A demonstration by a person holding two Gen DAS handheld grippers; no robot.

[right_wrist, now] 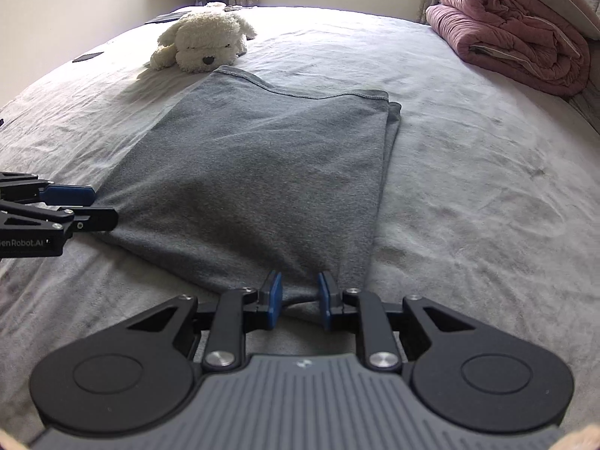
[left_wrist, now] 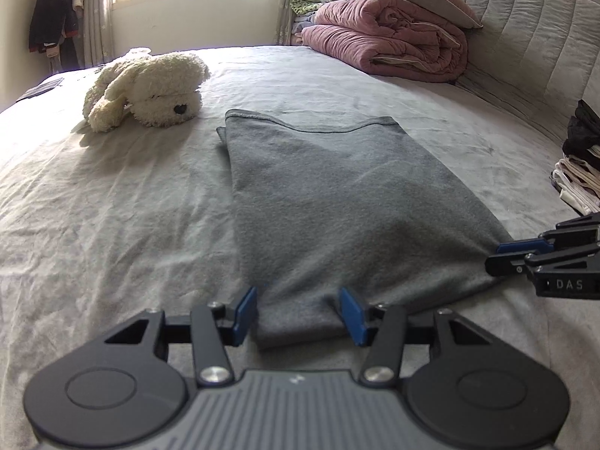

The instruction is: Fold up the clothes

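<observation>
A grey garment (left_wrist: pixel 330 195) (right_wrist: pixel 262 172), folded into a long strip, lies flat on the bed and runs away from me toward a plush dog. My left gripper (left_wrist: pixel 300 315) (right_wrist: pixel 103 206) stands open at the strip's near left corner. That corner lies slack between the blue pads (left_wrist: pixel 247 313). My right gripper (right_wrist: pixel 300 296) (left_wrist: pixel 495 255) is shut on the near right corner, where the cloth bunches into a small fold between its pads (right_wrist: pixel 275 296).
A cream plush dog (left_wrist: pixel 150 90) (right_wrist: pixel 206 45) lies just past the garment's far left end. A rolled pink quilt (left_wrist: pixel 386 45) and pillow sit by the padded headboard (left_wrist: pixel 525 37). A pile of folded clothes (left_wrist: pixel 577 183) lies at the right edge.
</observation>
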